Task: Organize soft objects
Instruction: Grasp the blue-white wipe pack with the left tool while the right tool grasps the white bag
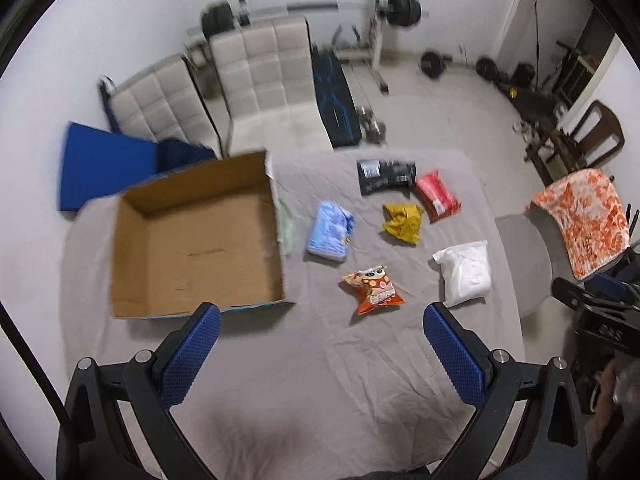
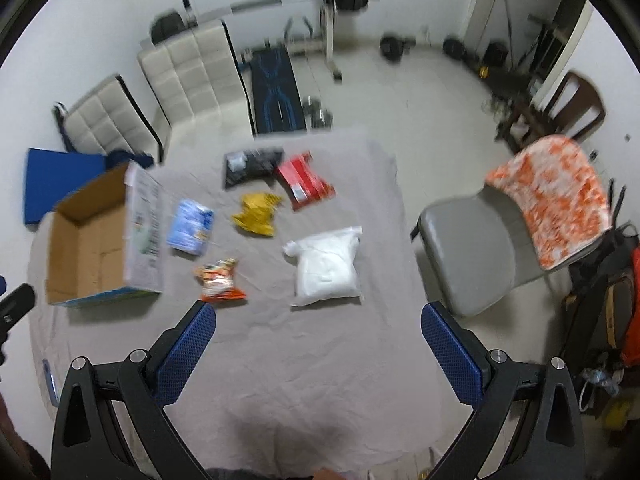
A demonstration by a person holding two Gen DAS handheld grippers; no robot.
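Note:
An open cardboard box (image 1: 192, 240) (image 2: 92, 248) stands empty on the left of a grey-covered table (image 1: 300, 380) (image 2: 312, 360). To its right lie several soft packs: a blue pack (image 1: 330, 230) (image 2: 190, 226), an orange snack bag (image 1: 374, 288) (image 2: 220, 280), a yellow cloth (image 1: 404, 222) (image 2: 258, 214), a white bag (image 1: 466, 272) (image 2: 326, 268), a red pack (image 1: 438, 196) (image 2: 306, 182) and a black pack (image 1: 386, 176) (image 2: 252, 166). My left gripper (image 1: 322, 312) hovers open above the table, nearest the snack bag. My right gripper (image 2: 318, 312) is open and empty too, just short of the white bag.
A grey chair (image 2: 480, 248) (image 1: 524, 248) draped with an orange patterned towel (image 2: 556, 200) (image 1: 588, 220) stands off the table's right edge. Beige cushioned seats (image 1: 260, 80), a blue mat (image 1: 104, 164) and weight equipment (image 1: 384, 20) lie beyond the table.

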